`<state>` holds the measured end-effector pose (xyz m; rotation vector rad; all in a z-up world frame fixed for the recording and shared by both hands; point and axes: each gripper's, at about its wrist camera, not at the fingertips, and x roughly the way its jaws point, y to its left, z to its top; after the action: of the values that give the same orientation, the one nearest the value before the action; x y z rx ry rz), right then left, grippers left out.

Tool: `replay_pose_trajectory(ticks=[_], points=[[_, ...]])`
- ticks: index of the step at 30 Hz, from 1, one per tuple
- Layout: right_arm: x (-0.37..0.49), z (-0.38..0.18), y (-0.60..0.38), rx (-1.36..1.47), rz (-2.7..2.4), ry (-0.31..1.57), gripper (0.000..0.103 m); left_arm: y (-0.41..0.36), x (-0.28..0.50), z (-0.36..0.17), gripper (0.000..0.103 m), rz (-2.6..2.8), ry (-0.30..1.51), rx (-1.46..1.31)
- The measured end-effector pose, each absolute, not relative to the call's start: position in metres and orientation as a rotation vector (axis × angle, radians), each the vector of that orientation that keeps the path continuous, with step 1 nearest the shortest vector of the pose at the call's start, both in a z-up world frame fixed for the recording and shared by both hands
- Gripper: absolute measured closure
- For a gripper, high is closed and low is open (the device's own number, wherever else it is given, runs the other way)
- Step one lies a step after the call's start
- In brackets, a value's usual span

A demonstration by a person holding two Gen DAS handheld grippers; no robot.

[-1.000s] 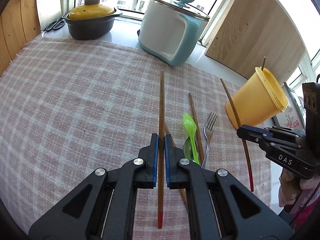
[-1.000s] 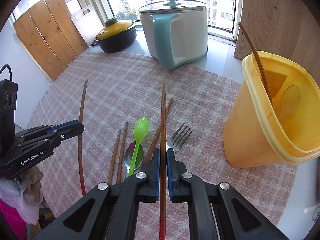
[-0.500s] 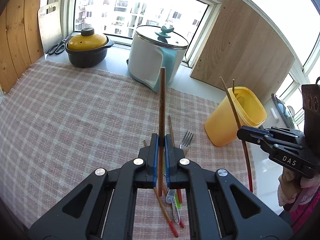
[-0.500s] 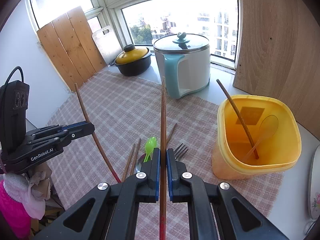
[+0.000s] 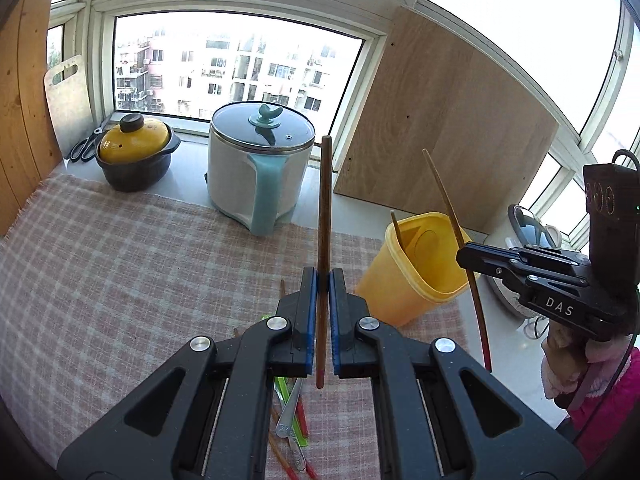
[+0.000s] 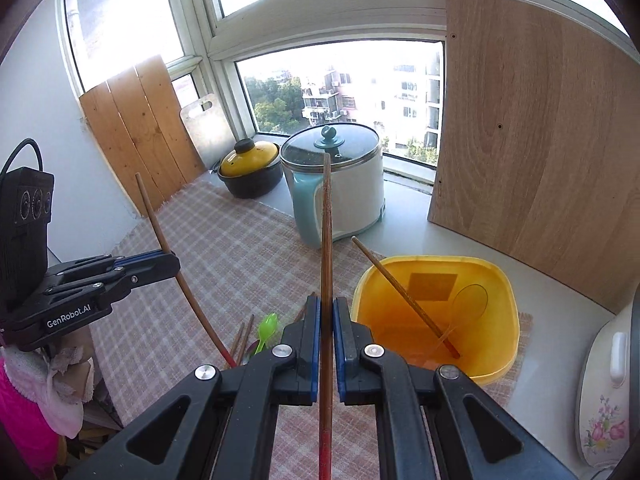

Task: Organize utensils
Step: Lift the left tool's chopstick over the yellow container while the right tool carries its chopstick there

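My left gripper (image 5: 323,276) is shut on a brown wooden chopstick (image 5: 324,208) with a red end, held high above the checked cloth (image 5: 120,264). My right gripper (image 6: 326,305) is shut on a second chopstick (image 6: 326,232), also lifted. The yellow plastic tub (image 6: 436,320) stands just right of my right gripper; it holds one chopstick (image 6: 404,300) and a clear spoon (image 6: 468,304). The tub also shows in the left wrist view (image 5: 416,268). A green spoon (image 6: 266,330), more chopsticks (image 6: 240,338) and a metal utensil (image 5: 290,412) lie on the cloth below.
A white and teal electric pot (image 5: 260,176) and a dark casserole with a yellow lid (image 5: 134,156) stand at the back by the window. A wooden board (image 6: 532,140) leans behind the tub. A floral white dish (image 6: 604,400) sits at the right.
Both grippers have risen well above the cloth with their chopsticks held. The tub now appears from above, beside the right gripper.
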<state>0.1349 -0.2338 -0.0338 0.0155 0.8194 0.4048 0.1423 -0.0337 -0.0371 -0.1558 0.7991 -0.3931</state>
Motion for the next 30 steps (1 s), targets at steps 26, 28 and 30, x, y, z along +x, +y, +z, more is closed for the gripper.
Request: replay_pose_trajectory(ticks=[26,28,30], points=[[0.207,-0.023,-0.295,0.064,0.269,0.754,0.099,-0.118,0.185,0.031,0.099,-0.518,0.679,-0.139],[0.213,-0.025,-0.298,0.072,0.258,0.756,0.099,-0.124,0.187,0.031,0.099,-0.526,0.680,-0.138],[0.217,-0.027,-0.299,0.077,0.249,0.754,0.099,-0.130,0.189,0.029,0.099,-0.532,0.685,-0.138]])
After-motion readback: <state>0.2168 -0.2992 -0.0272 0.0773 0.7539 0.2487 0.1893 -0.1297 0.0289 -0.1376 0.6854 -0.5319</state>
